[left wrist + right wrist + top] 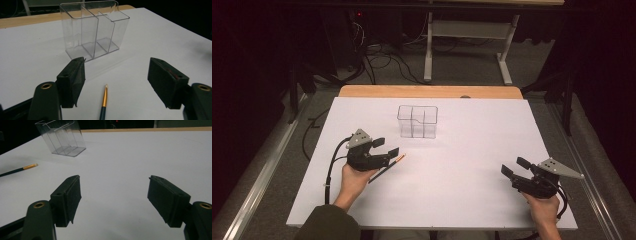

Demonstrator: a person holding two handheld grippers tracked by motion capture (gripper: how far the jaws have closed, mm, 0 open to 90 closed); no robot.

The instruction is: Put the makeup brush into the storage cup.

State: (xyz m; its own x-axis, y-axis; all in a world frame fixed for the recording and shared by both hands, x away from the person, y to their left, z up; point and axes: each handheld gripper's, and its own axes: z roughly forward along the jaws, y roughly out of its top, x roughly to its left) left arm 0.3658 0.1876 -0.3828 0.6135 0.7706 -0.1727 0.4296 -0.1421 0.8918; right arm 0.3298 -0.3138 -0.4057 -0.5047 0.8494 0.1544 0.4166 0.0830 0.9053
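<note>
1. High view: the left gripper (386, 146) sits low over the white bench (462, 190) with its fingers spread apart and holding nothing. A dark pencil (388, 167) with a gold band and pale tip lies on the bench just below and between those fingers, its tip past them toward the middle of the bench. A clear plastic organizer (417, 121) with three compartments stands upright beyond the fingers, well apart from them. The right gripper (516, 167) rests near the bench's right edge, fingers parted and empty, far from the pencil.

2. Left gripper view: the two black fingers (72, 80) stand wide open. The pencil (104, 98) lies flat on the bench in the gap between them, nearer the left one, touching neither, tip pointing away toward the organizer (93, 28), which stands straight ahead.

3. Right gripper view: the fingers (67, 197) are wide apart over bare bench. The pencil (18, 170) lies far off to the left of them, and the organizer (61, 137) stands ahead and to the left.
</note>
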